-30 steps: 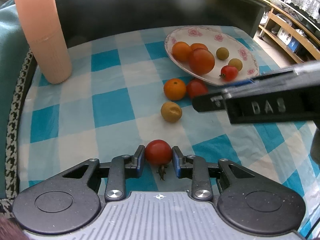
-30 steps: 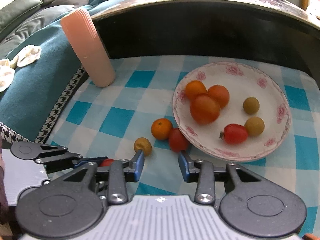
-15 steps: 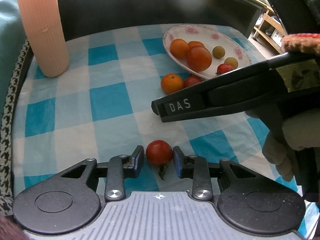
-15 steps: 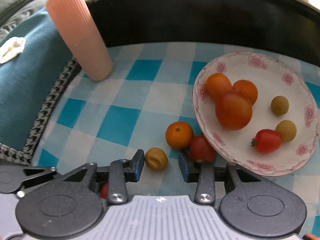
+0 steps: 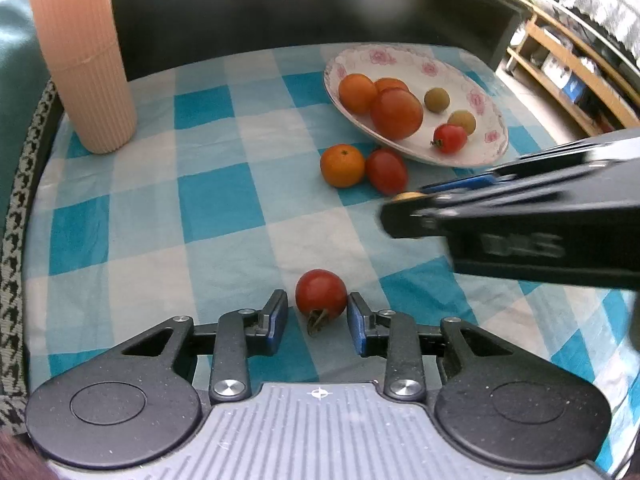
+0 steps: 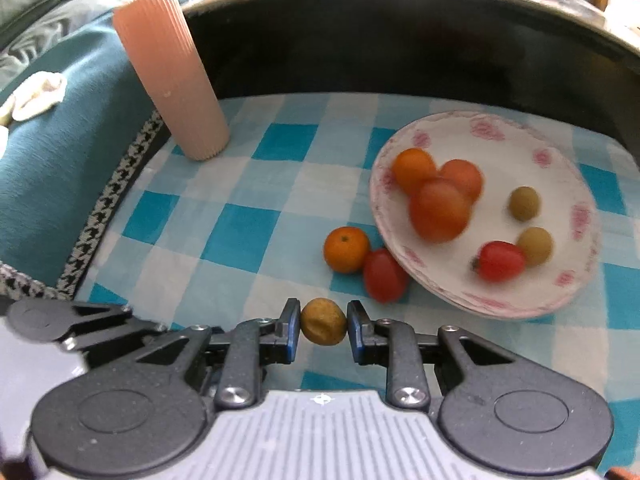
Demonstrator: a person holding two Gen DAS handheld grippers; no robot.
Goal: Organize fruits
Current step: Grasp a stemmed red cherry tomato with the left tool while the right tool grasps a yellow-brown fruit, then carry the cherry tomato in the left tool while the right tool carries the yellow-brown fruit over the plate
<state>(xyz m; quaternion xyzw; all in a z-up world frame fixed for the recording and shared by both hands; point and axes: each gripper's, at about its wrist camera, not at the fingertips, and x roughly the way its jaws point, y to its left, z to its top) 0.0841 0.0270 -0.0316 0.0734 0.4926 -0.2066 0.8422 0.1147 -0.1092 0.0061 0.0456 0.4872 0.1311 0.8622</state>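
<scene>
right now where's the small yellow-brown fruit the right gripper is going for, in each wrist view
Left wrist view: only a sliver of the yellow-brown fruit peeks out at centre right, behind the right gripper's tip, below the red tomato by the plate.
Right wrist view: the fruit sits low at centre, between the right gripper fingers, whose jaws have just been closing.
Shared landmark: the orange on the cloth beside the flowered plate.

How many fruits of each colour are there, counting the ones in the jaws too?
Orange: 4
Red: 3
Yellow-brown: 3
Total: 10
</scene>
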